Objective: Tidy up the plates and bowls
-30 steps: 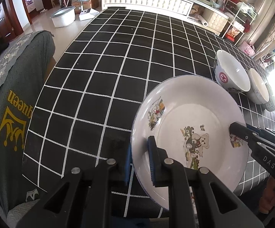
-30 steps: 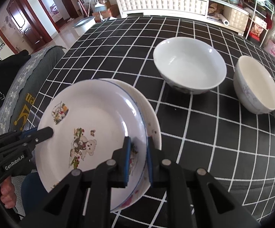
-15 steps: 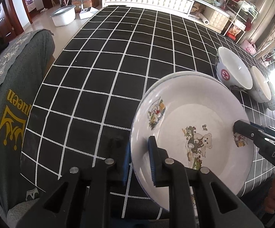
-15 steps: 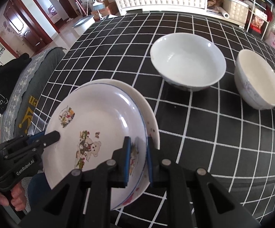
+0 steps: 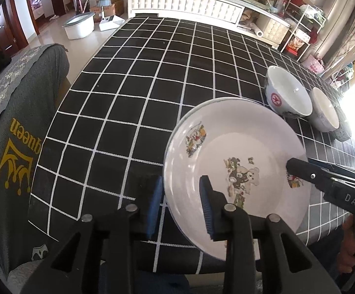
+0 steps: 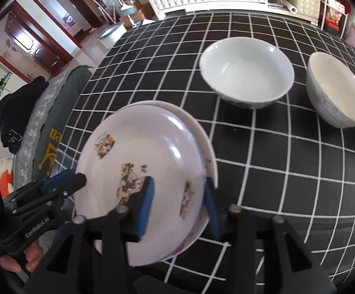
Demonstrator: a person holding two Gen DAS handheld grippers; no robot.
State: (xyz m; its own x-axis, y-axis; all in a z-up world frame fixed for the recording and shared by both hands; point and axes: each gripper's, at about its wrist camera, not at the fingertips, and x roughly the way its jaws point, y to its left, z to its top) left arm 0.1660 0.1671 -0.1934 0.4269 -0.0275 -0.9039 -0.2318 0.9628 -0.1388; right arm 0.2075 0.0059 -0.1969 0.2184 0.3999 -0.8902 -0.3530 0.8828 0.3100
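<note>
Left wrist view first: your left gripper [image 5: 181,204] has just been opening, and the near rim of the bear plate [image 5: 236,169] sits between the blue pads with a sliver of daylight on either side, so you've let go. The plate lies on the checked tablecloth [image 5: 128,103] at the near edge, stacked on a second plate whose rim just peeks out behind it. Across the dish, the right gripper [image 5: 297,167] pokes in over the far rim. Beyond it, the red-marked bowl [image 5: 287,95] and the cream bowl [image 5: 323,114] stand close together, untouched.

Right wrist view now: your right gripper [image 6: 178,207] has also just been opening. Its fingers straddle the plate's edge, well clear of it; nothing clamped. The under plate [image 6: 208,147] shows as a crescent on the right, so the stack is slightly off-centre.

I'd say the plate-stacking step is finishing. Next, draw both grippers back without dragging the rim, then turn to the bowls. The white bowl [image 6: 247,72] looks nearest, and nesting it will want a rim grip.
</note>
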